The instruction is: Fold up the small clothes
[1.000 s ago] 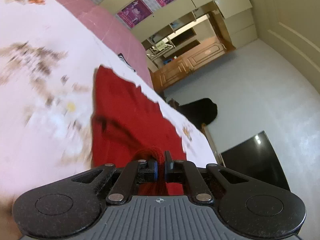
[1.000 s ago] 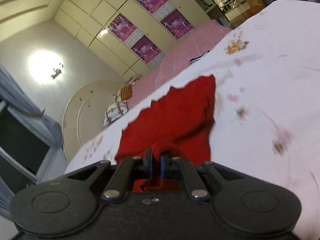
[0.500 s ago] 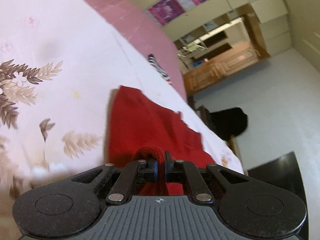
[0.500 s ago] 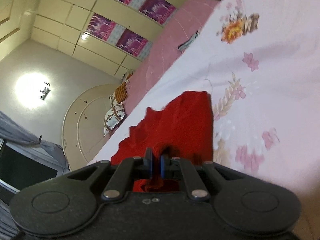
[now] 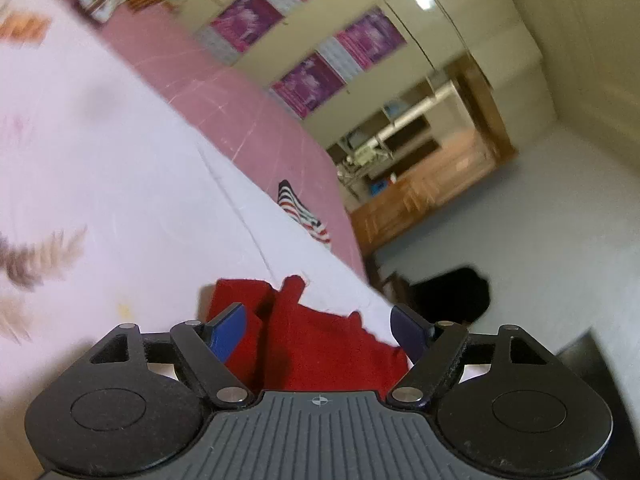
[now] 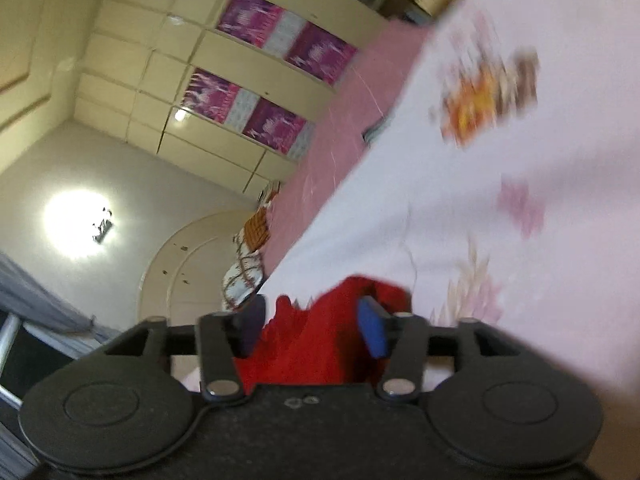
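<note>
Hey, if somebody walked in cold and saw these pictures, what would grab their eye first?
The red garment, bunched on the pale floral bedsheet between the open fingers of the left hand-held gripper. The right hand-held gripper is open over it too. Behind, purple posters line the cream wardrobe.

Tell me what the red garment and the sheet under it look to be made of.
Red garment: soft matte cloth, possibly knit; it lies in limp folds, though blur hides the weave. Floral sheet: thin, smooth woven fabric with a printed pattern, lying flat with faint creases. Both grippers are open.
</note>
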Tool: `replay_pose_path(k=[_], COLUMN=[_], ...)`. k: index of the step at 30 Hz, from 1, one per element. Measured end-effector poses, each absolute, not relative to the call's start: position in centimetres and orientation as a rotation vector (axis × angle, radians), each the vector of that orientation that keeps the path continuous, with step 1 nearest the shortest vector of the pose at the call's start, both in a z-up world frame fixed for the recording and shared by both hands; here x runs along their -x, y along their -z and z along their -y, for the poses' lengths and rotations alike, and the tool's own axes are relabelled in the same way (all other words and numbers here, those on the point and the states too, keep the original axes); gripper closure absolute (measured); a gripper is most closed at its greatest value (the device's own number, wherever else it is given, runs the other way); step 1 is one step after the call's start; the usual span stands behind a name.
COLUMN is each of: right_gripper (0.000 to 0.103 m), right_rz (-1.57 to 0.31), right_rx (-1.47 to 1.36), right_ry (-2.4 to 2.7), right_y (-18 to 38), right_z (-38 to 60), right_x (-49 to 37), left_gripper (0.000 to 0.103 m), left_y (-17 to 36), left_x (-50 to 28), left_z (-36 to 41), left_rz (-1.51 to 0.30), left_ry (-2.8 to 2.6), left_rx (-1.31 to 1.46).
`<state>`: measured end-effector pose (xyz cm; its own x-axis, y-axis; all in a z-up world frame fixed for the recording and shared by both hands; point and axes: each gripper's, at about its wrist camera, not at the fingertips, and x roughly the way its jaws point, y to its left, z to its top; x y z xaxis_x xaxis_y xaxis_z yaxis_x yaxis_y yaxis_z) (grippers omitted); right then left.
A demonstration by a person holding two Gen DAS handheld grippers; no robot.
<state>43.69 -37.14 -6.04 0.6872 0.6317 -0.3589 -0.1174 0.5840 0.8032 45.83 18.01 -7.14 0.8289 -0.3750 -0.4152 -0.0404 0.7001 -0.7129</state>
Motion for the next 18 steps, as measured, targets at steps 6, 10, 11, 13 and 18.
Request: replay_pose_path(k=[6, 10, 11, 13, 18], right_gripper=[0.055, 0.077, 0.082, 0.098, 0.098], right_rz=[-0.753, -0.822, -0.828, -0.809, -0.684], right_rx=[-0.546, -0.329, -0.265, -0.188, -0.104], right_ry=[-0.458, -0.436, -0.422, -0.442, -0.401], right_y=[4.3, 4.1, 4.1, 3.6, 1.7], right_z=[34.3, 30.8, 29.8, 28.3, 27.2], right_x=[-44.5, -45.3, -45.3, -45.0, -44.5], left_gripper=[0.050, 0.079, 0.082, 0.093, 0.099], left_y=[6.5, 6.6, 6.5, 6.2, 4.8], left_x=[-49.3, -49.8, -49.8, -49.5, -47.7], left_z=[-14.7, -12.9, -12.8, -12.7, -13.0], left_rz=[-0.766, -0.804, -0.800, -0.767, -0.623], left_ry=[0.191, 0.128, 0.123, 0.107, 0.033], left_rx=[0.404, 0.271, 0.265, 0.273, 0.230])
